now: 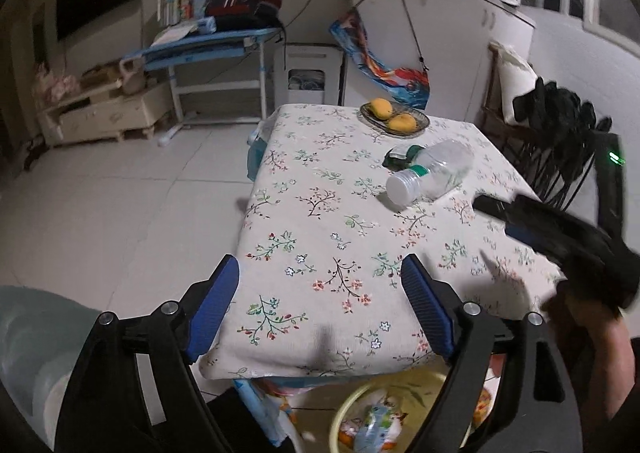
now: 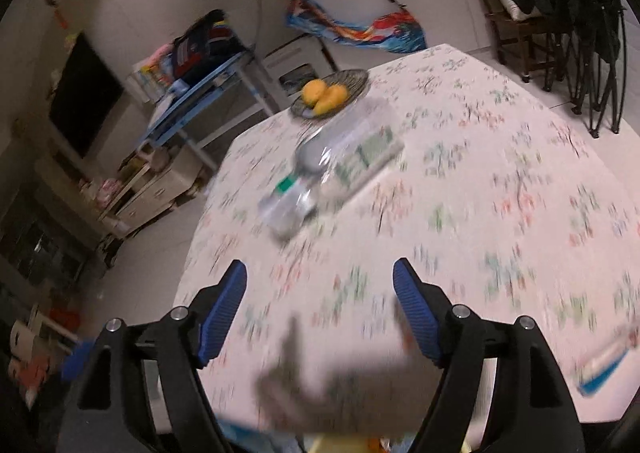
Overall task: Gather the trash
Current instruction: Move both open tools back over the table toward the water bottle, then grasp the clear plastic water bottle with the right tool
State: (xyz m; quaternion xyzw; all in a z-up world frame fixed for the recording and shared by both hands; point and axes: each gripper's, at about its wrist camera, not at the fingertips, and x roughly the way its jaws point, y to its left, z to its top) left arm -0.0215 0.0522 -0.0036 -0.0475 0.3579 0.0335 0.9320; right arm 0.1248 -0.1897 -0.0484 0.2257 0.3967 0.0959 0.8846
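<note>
Pale floor tiles surround the worktop (image 1: 320, 189), draped in a flowered cloth. Over its near edge the left gripper (image 1: 320, 293) tilts downward, jaws spread and empty; the right gripper (image 2: 320, 305) hangs likewise, released, with nothing between its jaws. A clear plastic bottle (image 1: 432, 173) lies on its side mid-worktop. Behind the bottle sits a fruit dish (image 1: 394, 117). Below the worktop's near edge stands a yellow bin (image 1: 400, 409) holding wrappers.

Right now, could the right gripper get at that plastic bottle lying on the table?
Probably yes. The right gripper is open and empty, and only bare tablecloth lies between it and the bottle. The fruit plate sits behind the bottle, out of the way.
</note>
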